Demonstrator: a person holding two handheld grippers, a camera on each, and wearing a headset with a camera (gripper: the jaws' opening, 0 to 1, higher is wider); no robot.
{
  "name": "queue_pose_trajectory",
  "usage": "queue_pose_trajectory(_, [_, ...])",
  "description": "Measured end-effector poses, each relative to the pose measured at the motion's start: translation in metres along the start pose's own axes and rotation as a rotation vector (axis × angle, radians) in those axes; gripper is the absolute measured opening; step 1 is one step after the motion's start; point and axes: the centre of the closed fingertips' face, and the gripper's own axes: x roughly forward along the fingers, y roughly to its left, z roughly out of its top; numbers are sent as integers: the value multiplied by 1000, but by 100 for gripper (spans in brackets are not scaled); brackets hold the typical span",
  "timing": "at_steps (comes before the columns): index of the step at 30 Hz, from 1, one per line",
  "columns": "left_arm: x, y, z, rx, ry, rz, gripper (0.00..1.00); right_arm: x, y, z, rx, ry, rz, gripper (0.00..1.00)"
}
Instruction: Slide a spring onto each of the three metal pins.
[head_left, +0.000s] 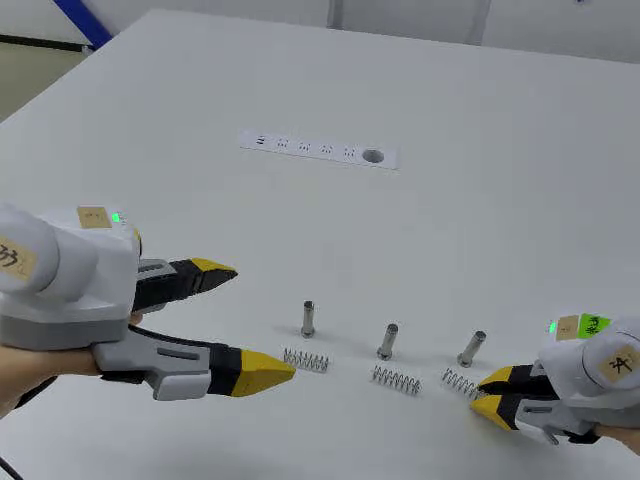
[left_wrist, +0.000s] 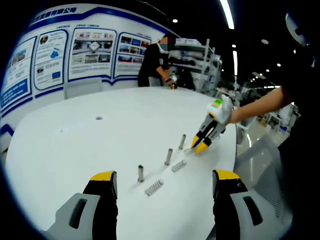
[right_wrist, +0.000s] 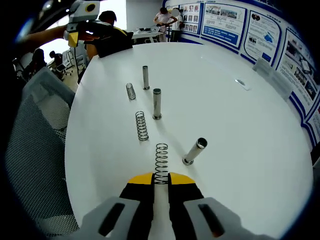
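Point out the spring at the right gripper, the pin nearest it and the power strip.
spring (right_wrist: 161, 159): right gripper view, middle coils.
nearest pin (right_wrist: 194, 152): right gripper view, mid shaft.
power strip (head_left: 318, 149): head view, top face.

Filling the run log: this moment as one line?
right gripper: shut on rightmost spring | left gripper: open, empty | pins: three, all bare | other two springs: lying on table

Three pins (head_left: 387, 341) stand in a row on the table (head_left: 480, 150), with springs (head_left: 396, 379) lying one on the claw side of each. The right claw (head_left: 480, 393) pinches the end of the nearest spring (head_left: 460, 382). The left claw (head_left: 262, 320) gapes beside the row's far end.
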Motion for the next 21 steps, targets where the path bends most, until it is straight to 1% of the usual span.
queue_pose_trajectory(3, [0, -2, 0, 4, 0, -7, 78, -10, 0, 8, -16, -11, -3, 11])
queue_pose_trajectory(4, [1, -4, 0, 6, 2, -13, 78, -13, 1, 12, -14, -19, -3, 11])
queue_pose_trajectory(5, [2, -7, 0, 11, 6, -27, 77, -18, 2, 19, -14, -39, -2, 11])
queue_pose_trajectory(7, [4, -11, 2, 24, 11, -40, 77, -26, 5, 29, -48, -52, -1, 11])
queue_pose_trajectory(9, [6, -13, 4, 34, 13, -50, 77, -31, 6, 36, -90, -53, -6, 11])
queue_pose_trajectory(12, [11, -19, 12, 54, 6, -71, 77, -40, 12, 51, -136, -64, 1, 11])
queue_pose_trajectory(14, [15, -23, 18, 62, -4, -85, 75, -45, 16, 59, -181, -63, 4, 11])
queue_pose_trajectory(16, [19, -27, 22, 70, -11, -96, 74, -49, 21, 67, -200, -69, 10, 11])
queue_pose_trajectory(21, [31, -44, 32, 96, -24, -147, 72, -59, 34, 89, -269, -88, 25, 11])
